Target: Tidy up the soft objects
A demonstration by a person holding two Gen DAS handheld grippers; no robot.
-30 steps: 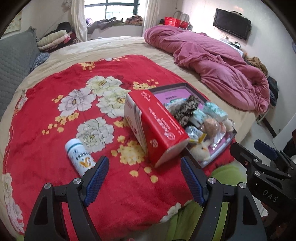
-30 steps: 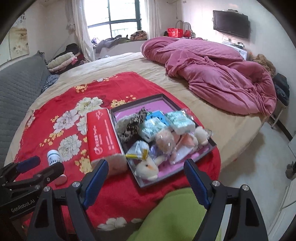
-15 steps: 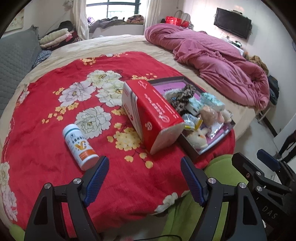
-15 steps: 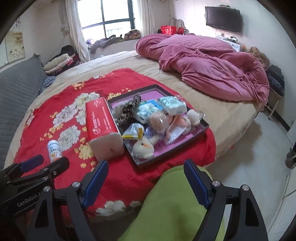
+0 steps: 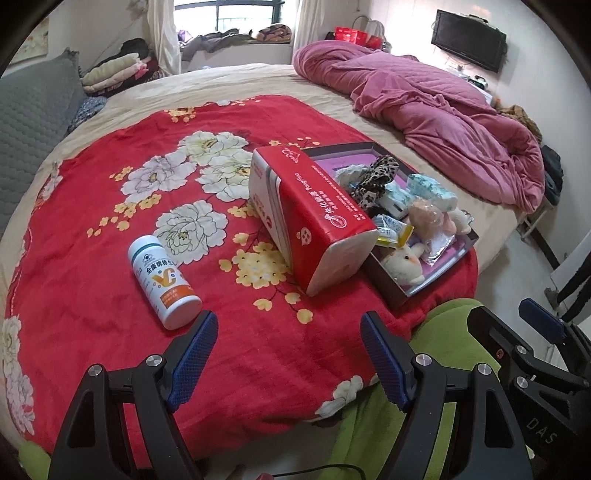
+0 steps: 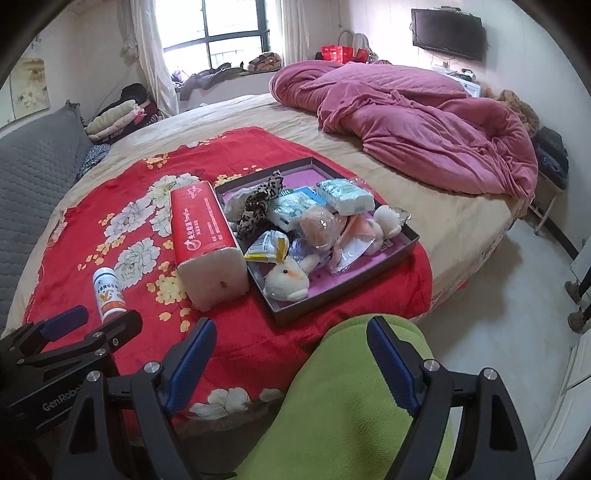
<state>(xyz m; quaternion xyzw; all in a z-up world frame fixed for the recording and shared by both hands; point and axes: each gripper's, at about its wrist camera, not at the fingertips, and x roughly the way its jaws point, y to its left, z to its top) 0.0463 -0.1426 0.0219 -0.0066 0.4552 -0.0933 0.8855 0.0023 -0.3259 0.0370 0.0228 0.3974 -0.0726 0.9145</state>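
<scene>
A dark shallow tray (image 6: 408, 242) (image 5: 391, 295) on the red floral blanket (image 5: 92, 229) (image 6: 122, 192) holds several soft items: a white plush toy (image 6: 286, 282) (image 5: 402, 264), a leopard-print scrunchie (image 6: 258, 206) (image 5: 375, 181), tissue packs (image 6: 345, 195) and small packets. A red tissue pack (image 5: 314, 218) (image 6: 205, 236) lies beside the tray's left edge. A white bottle (image 5: 162, 280) (image 6: 108, 291) lies left of it. My left gripper (image 5: 288, 354) is open and empty, near the blanket's front edge. My right gripper (image 6: 290, 354) is open and empty, over green cloth (image 6: 354, 406).
A crumpled pink duvet (image 6: 417, 129) (image 5: 436, 118) covers the bed's far right. A grey headboard (image 6: 33, 184) stands at the left with folded clothes (image 6: 114, 118) behind. The floor (image 6: 509, 314) lies right of the bed. A TV (image 6: 447, 33) hangs on the wall.
Both grippers have pulled back from the bed, so the tray, tissue pack and bottle appear farther away. Both stay open and empty.
</scene>
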